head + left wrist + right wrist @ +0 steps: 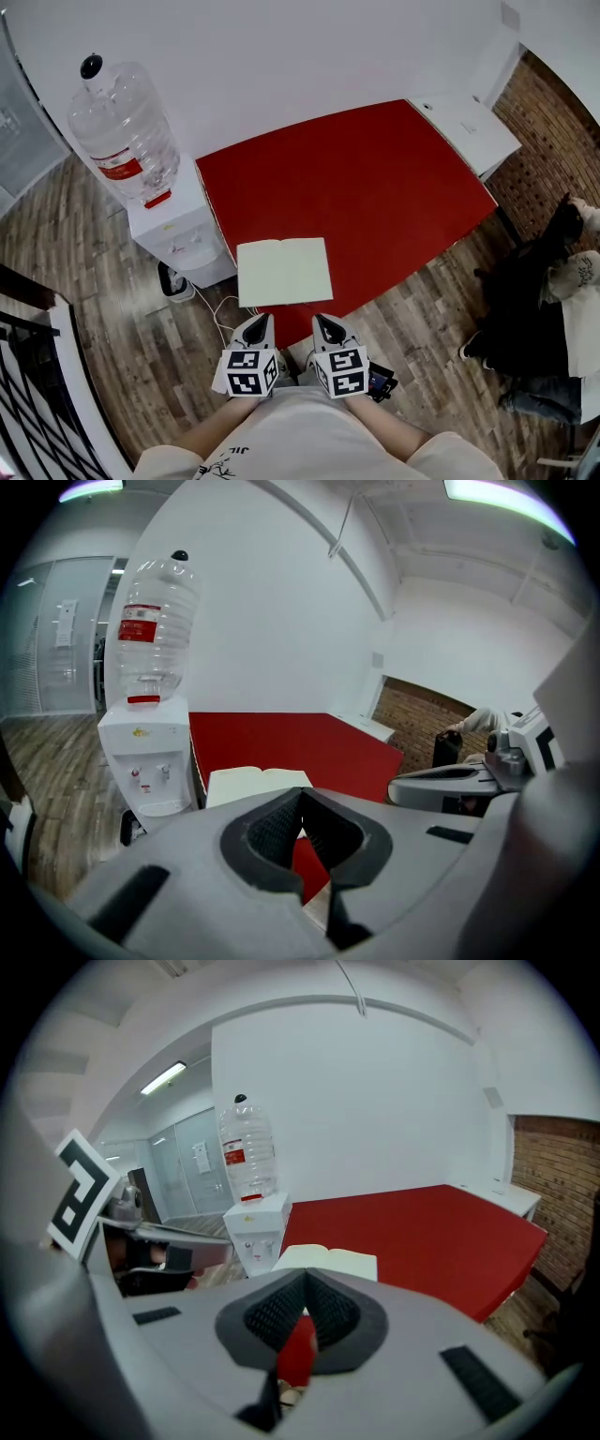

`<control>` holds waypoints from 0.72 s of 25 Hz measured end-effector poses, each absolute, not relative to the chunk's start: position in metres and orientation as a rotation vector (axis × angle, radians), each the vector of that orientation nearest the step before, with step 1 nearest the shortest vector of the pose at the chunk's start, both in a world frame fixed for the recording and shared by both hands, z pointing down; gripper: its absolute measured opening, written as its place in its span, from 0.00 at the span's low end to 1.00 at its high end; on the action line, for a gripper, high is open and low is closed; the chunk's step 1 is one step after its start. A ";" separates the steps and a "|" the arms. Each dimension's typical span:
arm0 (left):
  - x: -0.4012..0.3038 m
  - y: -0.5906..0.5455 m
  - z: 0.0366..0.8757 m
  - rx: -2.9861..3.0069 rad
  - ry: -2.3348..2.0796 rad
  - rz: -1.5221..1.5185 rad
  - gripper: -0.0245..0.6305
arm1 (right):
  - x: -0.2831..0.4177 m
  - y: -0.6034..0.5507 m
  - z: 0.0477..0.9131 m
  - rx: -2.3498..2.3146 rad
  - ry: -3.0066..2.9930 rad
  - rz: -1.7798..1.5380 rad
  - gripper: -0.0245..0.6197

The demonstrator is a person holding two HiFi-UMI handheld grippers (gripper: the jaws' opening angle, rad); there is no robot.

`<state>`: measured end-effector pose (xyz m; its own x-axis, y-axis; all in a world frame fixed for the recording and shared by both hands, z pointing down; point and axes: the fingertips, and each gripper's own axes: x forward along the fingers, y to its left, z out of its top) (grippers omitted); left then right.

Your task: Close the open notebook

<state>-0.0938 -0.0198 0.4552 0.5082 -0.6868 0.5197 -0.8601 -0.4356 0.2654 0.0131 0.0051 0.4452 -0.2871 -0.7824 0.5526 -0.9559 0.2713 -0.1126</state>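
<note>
While lying open, notebook [284, 272]: sitting at red table [366, 183]'s near edge
Left gripper [262, 320]: hovering nearby, jaws pressed together, empty
Right gripper [320, 320]: hovering alongside, jaws likewise together

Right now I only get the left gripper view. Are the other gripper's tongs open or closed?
Observer: Closed. The right gripper view shows the right gripper with its tongs together and nothing between them.
Operator: Are my tongs touching the notebook?
Observer: No. In the head view the left gripper sits just short of the notebook's near edge, with a strip of red table between them.
Operator: Is anything written in it?
Observer: Seen from above, it lies fully open and both halves look blank.
</note>
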 end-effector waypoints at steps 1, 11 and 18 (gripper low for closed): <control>-0.092 -0.021 0.455 2.249 -1.273 0.461 0.05 | 0.016 0.001 0.444 1.570 -2.165 0.607 0.05; -0.092 -0.033 0.461 2.198 -1.330 0.460 0.05 | 0.020 -0.020 0.449 1.514 -2.195 0.604 0.05; -0.089 -0.039 0.470 2.185 -1.331 0.492 0.05 | 0.021 -0.032 0.457 1.486 -2.184 0.592 0.05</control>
